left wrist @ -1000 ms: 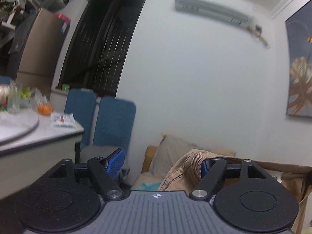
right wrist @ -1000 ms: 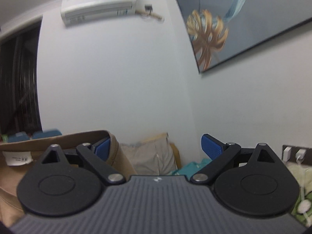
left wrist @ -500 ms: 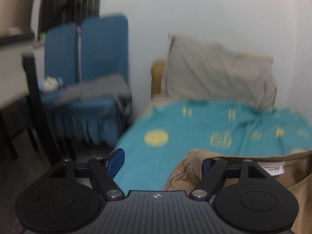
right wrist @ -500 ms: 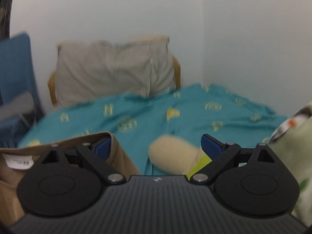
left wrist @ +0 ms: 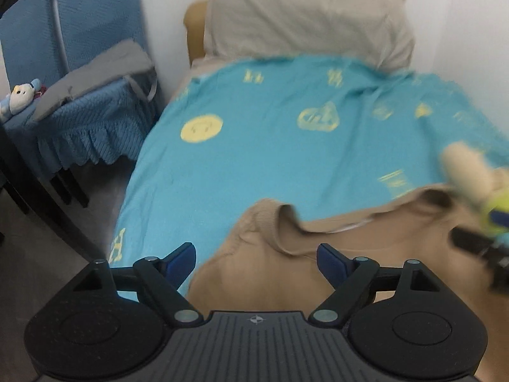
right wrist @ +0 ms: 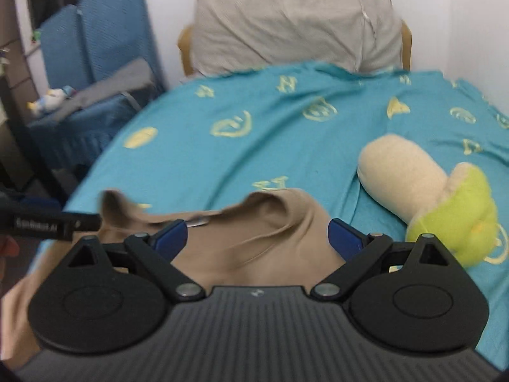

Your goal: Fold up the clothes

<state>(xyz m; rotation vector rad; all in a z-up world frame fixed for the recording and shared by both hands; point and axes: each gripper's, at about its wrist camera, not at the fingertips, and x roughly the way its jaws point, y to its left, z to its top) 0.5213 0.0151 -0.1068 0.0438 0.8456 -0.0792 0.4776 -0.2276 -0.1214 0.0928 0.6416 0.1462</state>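
Note:
A tan garment [left wrist: 366, 248] lies on the turquoise bedsheet [left wrist: 270, 146], its ribbed collar edge rumpled toward the pillow. It also shows in the right wrist view [right wrist: 254, 232]. My left gripper [left wrist: 256, 258] is open just above the garment's left shoulder, its blue pads apart and empty. My right gripper [right wrist: 257, 234] is open over the garment's right shoulder, its pads apart and empty. The right gripper shows blurred at the right edge of the left wrist view [left wrist: 477, 245]. The left gripper's finger [right wrist: 54, 222] shows at the left of the right wrist view.
A grey pillow [right wrist: 292, 22] leans on the wooden headboard. A cream and green plush toy [right wrist: 423, 191] lies on the sheet right of the garment. Blue-covered chairs [left wrist: 79, 73] with a grey cloth and a small doll stand left of the bed.
Both grippers have swung down from facing the wall to the bed. The garment, held up by both before, now lies on the sheet and both grippers are off it.

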